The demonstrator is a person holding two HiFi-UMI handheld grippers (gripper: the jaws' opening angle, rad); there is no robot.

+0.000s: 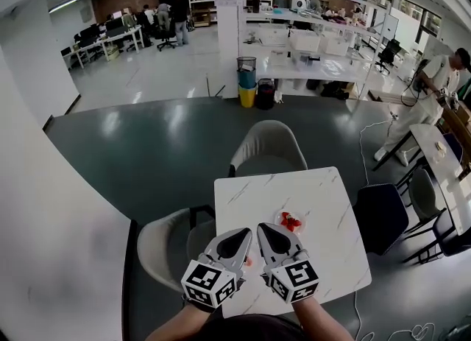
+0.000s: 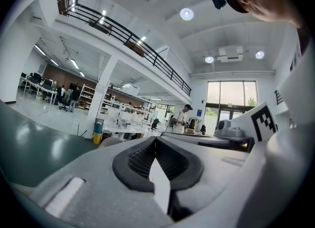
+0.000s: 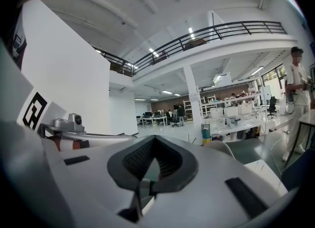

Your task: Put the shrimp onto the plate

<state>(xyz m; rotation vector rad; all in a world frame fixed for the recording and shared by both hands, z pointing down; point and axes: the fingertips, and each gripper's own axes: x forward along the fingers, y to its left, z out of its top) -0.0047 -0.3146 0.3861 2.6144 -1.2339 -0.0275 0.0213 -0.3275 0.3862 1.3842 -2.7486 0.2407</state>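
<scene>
A small clear plate (image 1: 279,216) lies on the white marble table (image 1: 309,188) with red shrimp (image 1: 291,222) on it. One more small red piece (image 1: 249,262) rests on the table between my two grippers; I cannot tell what it is. My left gripper (image 1: 237,238) (image 2: 155,141) and right gripper (image 1: 266,230) (image 3: 155,141) hover side by side over the table's near edge, tilted up. Both are shut with nothing between the jaws. Both gripper views look out over the room, with no plate or shrimp in them.
A beige chair (image 1: 268,148) stands at the table's far side, another (image 1: 165,247) at its left, a dark chair (image 1: 381,218) at its right. A person (image 1: 430,93) stands by a second table at the far right.
</scene>
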